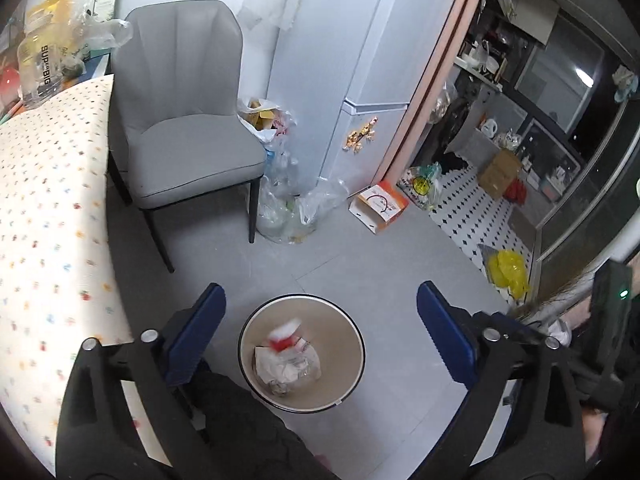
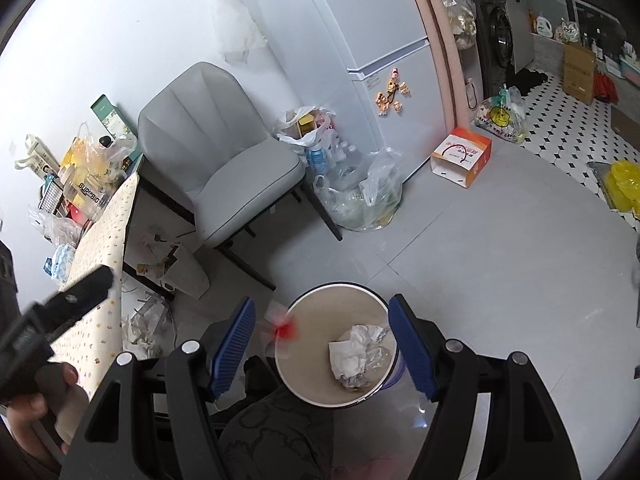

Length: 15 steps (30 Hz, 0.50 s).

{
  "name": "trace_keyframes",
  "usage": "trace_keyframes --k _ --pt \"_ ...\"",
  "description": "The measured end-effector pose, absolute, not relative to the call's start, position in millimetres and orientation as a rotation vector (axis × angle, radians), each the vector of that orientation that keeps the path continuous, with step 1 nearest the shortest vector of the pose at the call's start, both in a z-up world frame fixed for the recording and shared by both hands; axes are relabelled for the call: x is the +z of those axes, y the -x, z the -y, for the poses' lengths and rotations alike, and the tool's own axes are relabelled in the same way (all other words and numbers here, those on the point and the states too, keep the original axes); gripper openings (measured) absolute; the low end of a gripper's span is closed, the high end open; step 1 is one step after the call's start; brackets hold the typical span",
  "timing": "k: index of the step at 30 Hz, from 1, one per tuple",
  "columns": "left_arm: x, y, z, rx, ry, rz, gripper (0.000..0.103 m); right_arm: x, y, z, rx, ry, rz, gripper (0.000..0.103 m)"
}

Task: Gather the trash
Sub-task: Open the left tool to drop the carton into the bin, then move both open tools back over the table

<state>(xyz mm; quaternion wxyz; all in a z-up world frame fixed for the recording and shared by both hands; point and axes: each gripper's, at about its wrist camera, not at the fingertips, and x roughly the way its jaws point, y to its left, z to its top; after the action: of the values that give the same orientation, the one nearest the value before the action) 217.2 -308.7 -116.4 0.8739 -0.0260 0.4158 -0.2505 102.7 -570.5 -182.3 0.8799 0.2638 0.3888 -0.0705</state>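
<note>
**A:** Left wrist view, status entry. Left hand-held gripper (image 1: 320,320) stands released, jaws wide, nothing between them. Directly below: the trash bin (image 1: 352,328) on the floor, holding crumpled paper and wrappers (image 1: 288,368). A red-and-white scrap (image 1: 286,334) shows blurred over the bin's contents; I judge it to be dropping in, not yet settled.

**B:** Right wrist view agrees in part. Right hand-held gripper (image 2: 322,344) is also unclenched and empty, poised above the same bin. The red-and-white scrap appears blurred at the bin's near rim, just beside the left finger (image 2: 234,348). Whether it lands inside or catches the rim, cannot tell.

**A:** Done so far, by my reading: several pieces already in the bin.

**B:** Left to do: crumpled paper litter (image 2: 144,328) lies on the floor under the surface (image 2: 104,312) with the dotted cloth, beside a small white box (image 2: 188,276). Plastic bags (image 2: 360,200) sit by the grey chair (image 2: 224,160) and fridge (image 2: 384,40); an orange carton (image 2: 462,156) lies further out. Whether those count as trash is unclear.

**A:** Judgement: task partway, floor litter outstanding.
</note>
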Motion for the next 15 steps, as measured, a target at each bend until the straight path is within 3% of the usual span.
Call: trace_keyframes --k 4,8,15 --pt "-99.9 -214.2 282.6 -0.485 0.104 -0.831 0.097 -177.9 -109.6 552.1 -0.109 -0.533 -0.815 0.069" --pt "-86.7 -208.9 240.5 -0.433 0.153 -0.805 0.097 -165.6 -116.3 525.3 -0.066 -0.495 -0.798 0.079" --pt "-69.2 -198.4 156.9 -0.302 0.233 -0.754 0.097 -142.1 -129.6 469.9 0.041 -0.444 -0.777 0.085"
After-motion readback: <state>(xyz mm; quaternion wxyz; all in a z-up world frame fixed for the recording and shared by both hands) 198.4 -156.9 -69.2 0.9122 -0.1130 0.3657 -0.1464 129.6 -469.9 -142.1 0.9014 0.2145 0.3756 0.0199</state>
